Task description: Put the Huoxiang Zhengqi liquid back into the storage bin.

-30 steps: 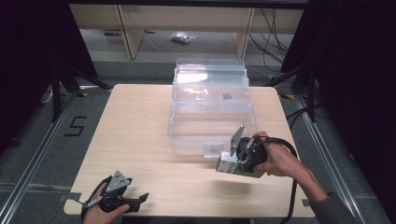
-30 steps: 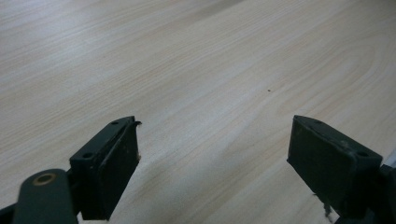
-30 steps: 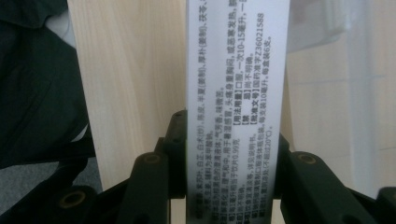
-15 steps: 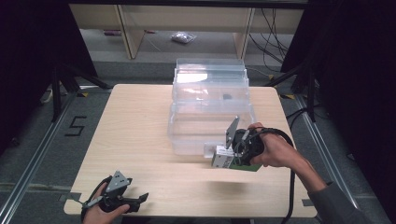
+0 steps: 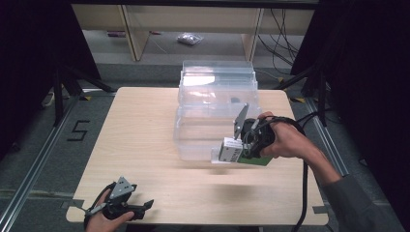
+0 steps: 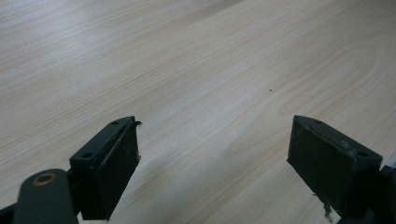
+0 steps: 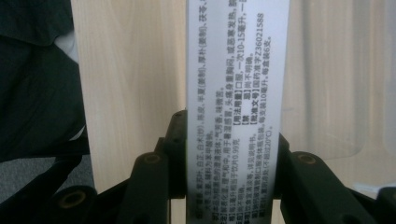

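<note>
A white and green medicine box [image 5: 232,151] with printed text [image 7: 236,107] hangs above the table, clamped between the black jaws of my right gripper [image 5: 237,152], just in front of the clear plastic bin [image 5: 212,121]. In the right gripper view the jaws press on both sides of the box's narrow face. My left gripper [image 5: 140,208] rests at the table's near left corner, held by a hand, and its jaws [image 6: 215,163] stand wide apart over bare wood with nothing between them.
The clear plastic bin has a raised lid or second tier [image 5: 217,79] at the back. Light wooden table [image 5: 140,125] with dark floor around it. A shelf unit [image 5: 193,29] stands behind. A black cable [image 5: 304,193] trails from the right gripper.
My right gripper has risen with the box and moved a little away from the near edge, closer to the bin's front. The left gripper has stayed put.
</note>
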Available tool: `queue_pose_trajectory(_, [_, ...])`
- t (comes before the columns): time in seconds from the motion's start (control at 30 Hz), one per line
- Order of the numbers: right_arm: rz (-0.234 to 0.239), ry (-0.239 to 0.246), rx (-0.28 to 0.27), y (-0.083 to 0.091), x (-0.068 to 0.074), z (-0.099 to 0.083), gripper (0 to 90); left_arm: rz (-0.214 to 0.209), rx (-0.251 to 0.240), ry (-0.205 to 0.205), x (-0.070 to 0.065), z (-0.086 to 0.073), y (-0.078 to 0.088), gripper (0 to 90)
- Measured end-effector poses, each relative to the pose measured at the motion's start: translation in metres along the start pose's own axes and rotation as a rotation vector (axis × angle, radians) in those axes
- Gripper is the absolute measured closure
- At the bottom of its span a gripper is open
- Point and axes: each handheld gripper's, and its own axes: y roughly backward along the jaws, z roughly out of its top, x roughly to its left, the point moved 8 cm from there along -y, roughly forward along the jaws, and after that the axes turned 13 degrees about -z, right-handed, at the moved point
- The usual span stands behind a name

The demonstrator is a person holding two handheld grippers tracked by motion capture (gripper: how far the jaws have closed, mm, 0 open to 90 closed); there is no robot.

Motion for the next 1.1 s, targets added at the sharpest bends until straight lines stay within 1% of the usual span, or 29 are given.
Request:
queue_pose_trajectory(0.03, [-0.011, 0.016, -0.009, 0.001, -0.005, 0.001, 64.6, -0.002, 0.009, -0.01, 0.0, 0.0, 0.001, 15.7])
queue_pose_trajectory(0.07, [-0.017, -0.01, 0.01, 0.003, -0.006, 0.0, 64.6, 0.002, -0.009, -0.002, 0.0, 0.001, 0.0, 15.6])
queue_pose_trajectory(0.1, [-0.022, -0.008, -0.002, 0.004, -0.009, 0.002, 64.6, 0.002, 0.005, -0.009, 0.001, 0.0, 0.001, 15.7])
queue_pose_trajectory(0.13, [-0.024, 0.001, 0.004, 0.004, -0.011, 0.002, 64.7, -0.001, -0.003, 0.0, 0.0, 0.0, 0.0, 15.7])
queue_pose_trajectory(0.2, [-0.025, -0.014, 0.01, 0.005, -0.016, 0.002, 64.7, -0.006, 0.021, -0.012, 0.0, -0.001, 0.002, 15.7])
queue_pose_trajectory(0.23, [-0.031, -0.003, 0.011, 0.005, -0.021, 0.003, 64.7, -0.004, 0.013, -0.008, 0.0, -0.001, 0.002, 15.6])
queue_pose_trajectory(0.27, [-0.039, -0.024, 0.012, 0.005, -0.023, 0.003, 64.7, -0.005, 0.003, 0.002, -0.001, 0.0, 0.001, 15.7])
queue_pose_trajectory(0.3, [-0.041, -0.02, 0.015, 0.005, -0.027, 0.003, 64.7, -0.005, -0.007, 0.002, 0.0, 0.0, 0.0, 15.7])
queue_pose_trajectory(0.33, [-0.039, -0.007, 0.009, 0.004, -0.03, 0.004, 64.7, 0.008, 0.006, 0.003, 0.001, -0.001, 0.0, 15.7])
queue_pose_trajectory(0.37, [-0.038, -0.005, 0.013, 0.003, -0.035, 0.005, 64.7, 0.003, 0.006, -0.005, 0.001, -0.001, 0.0, 15.7])
queue_pose_trajectory(0.4, [-0.043, -0.007, 0.007, 0.002, -0.038, 0.006, 64.7, 0.003, 0.004, 0.0, 0.001, -0.001, 0.0, 15.7])
queue_pose_trajectory(0.43, [-0.042, -0.004, 0.018, 0.001, -0.041, 0.006, 64.7, 0.008, 0.007, -0.001, 0.002, -0.001, 0.0, 15.7])
queue_pose_trajectory(0.47, [-0.044, -0.013, 0.026, 0.0, -0.043, 0.006, 64.7, -0.001, 0.001, 0.0, 0.0, -0.001, 0.0, 15.7])
queue_pose_trajectory(0.53, [-0.048, 0.007, 0.019, -0.005, -0.05, 0.008, 64.7, -0.003, -0.004, -0.004, 0.0, 0.0, 0.001, 15.7])
queue_pose_trajectory(0.6, [-0.049, 0.004, 0.035, -0.008, -0.056, 0.009, 64.7, 0.0, 0.012, -0.007, 0.001, -0.001, 0.002, 15.7])
queue_pose_trajectory(0.63, [-0.053, 0.024, 0.021, -0.01, -0.06, 0.01, 64.7, 0.001, 0.006, -0.002, 0.0, -0.001, 0.001, 15.7])
queue_pose_trajectory(0.7, [-0.04, 0.023, 0.033, -0.011, -0.064, 0.01, 64.6, -0.003, 0.012, -0.006, 0.0, -0.001, 0.002, 15.7])
queue_pose_trajectory(0.73, [-0.036, 0.034, 0.015, -0.014, -0.067, 0.011, 64.7, -0.001, 0.007, -0.007, 0.0, 0.0, 0.002, 15.7])
queue_pose_trajectory(0.77, [-0.041, 0.024, 0.021, -0.016, -0.069, 0.01, 64.7, -0.003, -0.004, -0.006, 0.0, 0.0, 0.001, 15.7])
queue_pose_trajectory(0.8, [-0.042, 0.039, 0.016, -0.018, -0.072, 0.011, 64.7, -0.004, -0.007, -0.005, 0.0, 0.0, 0.001, 15.7])
queue_pose_trajectory(0.83, [-0.039, 0.039, 0.018, -0.02, -0.073, 0.011, 64.7, -0.007, 0.002, -0.011, 0.0, 0.0, 0.002, 15.7])
queue_pose_trajectory(0.87, [-0.038, 0.016, 0.033, -0.022, -0.074, 0.009, 64.6, -0.002, -0.003, -0.012, 0.0, 0.0, 0.002, 15.7])
queue_pose_trajectory(0.9, [-0.035, 0.028, 0.02, -0.026, -0.077, 0.009, 64.7, -0.009, -0.007, -0.005, 0.0, 0.0, 0.001, 15.7])
queue_pose_trajectory(0.93, [-0.043, 0.032, 0.015, -0.029, -0.081, 0.008, 64.7, 0.005, 0.005, -0.011, 0.001, 0.0, 0.002, 15.7])
queue_pose_trajectory(0.97, [-0.036, 0.036, 0.027, -0.03, -0.082, 0.008, 64.6, 0.001, 0.003, -0.012, 0.001, 0.0, 0.002, 15.7])
queue_pose_trajectory(1.0, [-0.04, 0.018, 0.029, -0.033, -0.084, 0.007, 64.6, -0.006, -0.012, -0.004, 0.0, 0.001, 0.001, 15.7])
queue_pose_trajectory(1.03, [-0.04, 0.005, 0.04, -0.035, -0.085, 0.006, 64.7, -0.003, -0.009, -0.003, 0.0, 0.001, 0.001, 15.6])
queue_pose_trajectory(1.07, [-0.033, 0.013, 0.042, -0.038, -0.087, 0.005, 64.6, -0.006, -0.01, -0.005, 0.0, 0.001, 0.001, 15.7])
queue_pose_trajectory(1.1, [-0.036, 0.009, 0.05, -0.041, -0.088, 0.005, 64.6, -0.006, -0.008, -0.005, 0.0, 0.001, 0.001, 15.7])
